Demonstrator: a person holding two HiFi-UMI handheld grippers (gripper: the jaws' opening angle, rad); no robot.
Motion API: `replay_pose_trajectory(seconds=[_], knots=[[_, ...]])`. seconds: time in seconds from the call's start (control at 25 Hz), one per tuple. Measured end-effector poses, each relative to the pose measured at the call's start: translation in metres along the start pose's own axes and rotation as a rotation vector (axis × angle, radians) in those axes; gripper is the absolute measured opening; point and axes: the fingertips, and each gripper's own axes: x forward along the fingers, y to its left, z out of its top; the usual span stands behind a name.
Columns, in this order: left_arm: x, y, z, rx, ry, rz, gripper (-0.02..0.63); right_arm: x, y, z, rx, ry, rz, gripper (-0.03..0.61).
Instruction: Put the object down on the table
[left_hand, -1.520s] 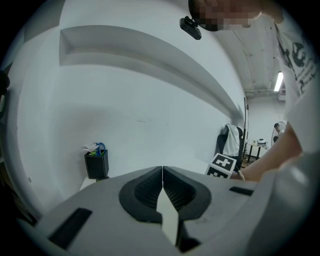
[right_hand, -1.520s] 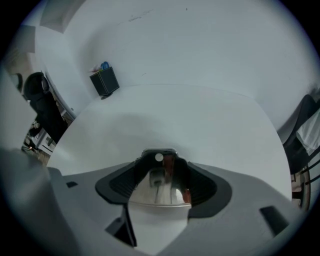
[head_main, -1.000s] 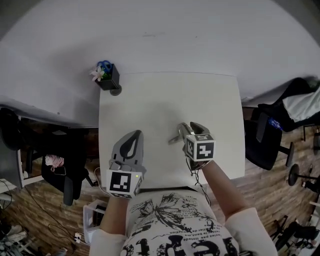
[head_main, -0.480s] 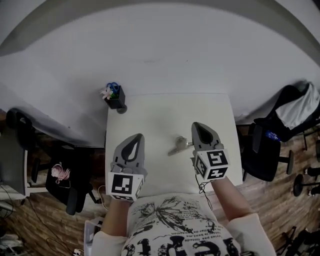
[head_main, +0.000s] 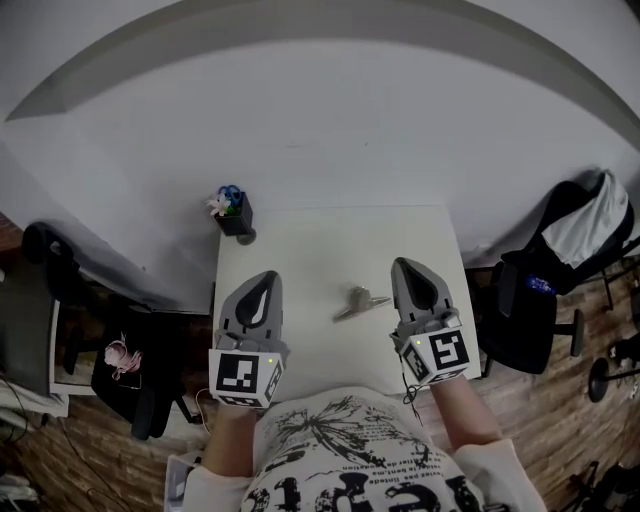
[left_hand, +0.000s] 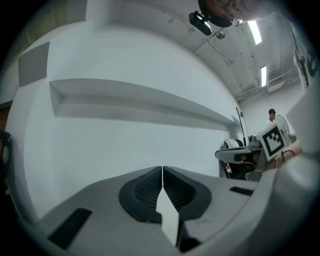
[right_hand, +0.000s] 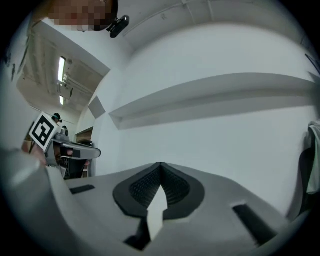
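On the bench (head_main: 300, 240), head view:
- 1 small grey metal object (head_main: 357, 302) lies flat near the middle of the white top. Its exact kind cannot be told at this size.
- It sits between the 2 grippers and touches neither. The left gripper (head_main: 260, 292) is well to its left; the right gripper (head_main: 415, 285) is near its right side, with bare bench between them.
- Both grippers point away from the person, fingers pressed together.
- 1 black pot (head_main: 237, 214) with a flower and a blue item stands at the far left corner, well apart from the object.
- 1 dark chair (head_main: 525, 305) with a pale garment on it stands off the right edge of the bench.

Left gripper view:
- The 2 fingers (left_hand: 145, 190) of the left gripper (left_hand: 162, 172) meet along 1 thin seam, with nothing between them.
- Only a white wall with 1 ledge lies ahead; neither the object nor the bench shows.

Right gripper view:
- The 2 fingers (right_hand: 176, 187) of the right gripper (right_hand: 161, 167) are closed on each other and empty.
- The same wall and ledge fill the view.

Task status, as judged:
- Placement appears complete: the object rests on the bench, unsupported by either gripper.
- Nothing appears left to do.
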Motion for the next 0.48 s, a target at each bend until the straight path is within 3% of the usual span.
replay_pose_trajectory(seconds=[0.48], knots=[[-0.011, 0.001, 0.004, 0.004, 0.007, 0.010, 0.012, 0.001, 0.020, -0.002, 0.004, 0.014, 0.030, -0.009]])
